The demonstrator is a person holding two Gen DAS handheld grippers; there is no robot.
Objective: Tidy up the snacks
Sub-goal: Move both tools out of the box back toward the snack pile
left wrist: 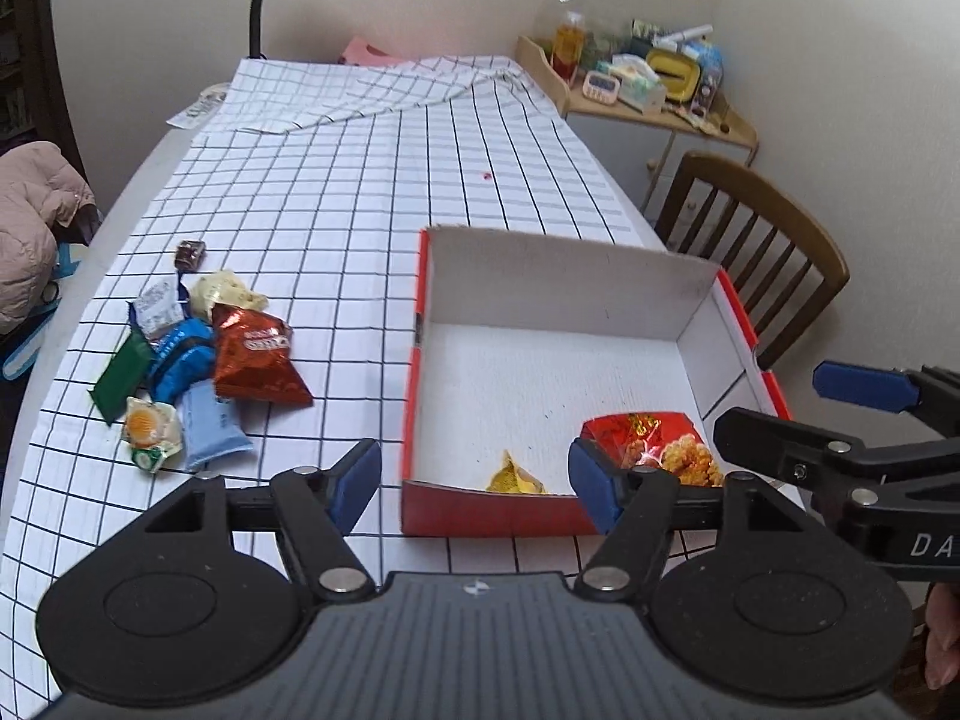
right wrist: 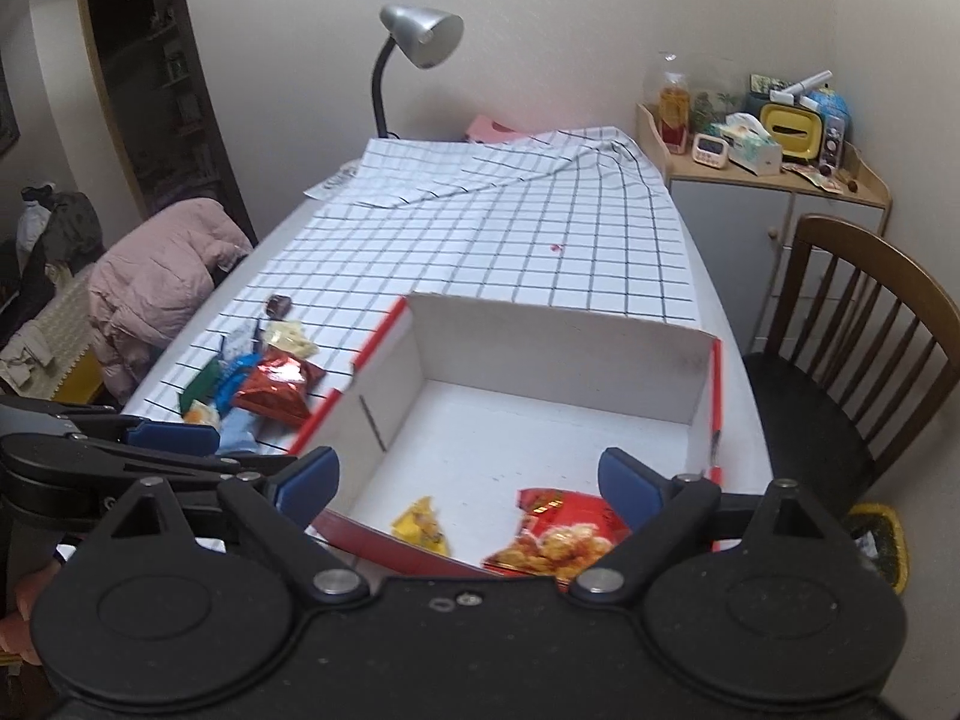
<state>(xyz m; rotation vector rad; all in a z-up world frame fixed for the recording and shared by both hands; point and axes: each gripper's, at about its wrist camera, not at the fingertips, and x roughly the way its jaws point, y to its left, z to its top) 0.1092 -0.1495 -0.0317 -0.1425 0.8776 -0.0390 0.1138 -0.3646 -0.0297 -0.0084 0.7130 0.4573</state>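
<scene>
On the checked tablecloth (left wrist: 372, 192) a shallow box (left wrist: 540, 276), red outside and white inside, is seen lying open at the near right, with two snacks already in it: a red packet printed with fried pieces (left wrist: 657, 441) against the near wall, and a small yellow packet (left wrist: 516, 474) just to its left, the two slightly apart. To the left of the box, well clear of its red side, a loose heap of snacks is spread on the cloth: a shiny red chip bag (left wrist: 258, 360) nearest the box, a blue packet (left wrist: 180, 354) and a green packet (left wrist: 120, 372) touching beside it, a pale blue packet (left wrist: 210, 426) and an orange-and-white wrapper (left wrist: 147, 426) at the near edge, a cream packet (left wrist: 225, 291) and a white sachet (left wrist: 157, 306) behind, and a small dark candy (left wrist: 190, 253) lying a little apart at the far end. The left gripper (left wrist: 474, 483) is held low over the near left corner of the box, its blue-padded fingers spread wide with nothing between them. The right gripper (right wrist: 468, 480) is held over the near wall of the box, above the two packets, likewise spread wide and holding nothing. A desk lamp (right wrist: 420, 36) is seen at the far end of the table, a wooden chair (right wrist: 864, 324) at the right side, and a cluttered cabinet (right wrist: 774, 192) in the corner behind it.
</scene>
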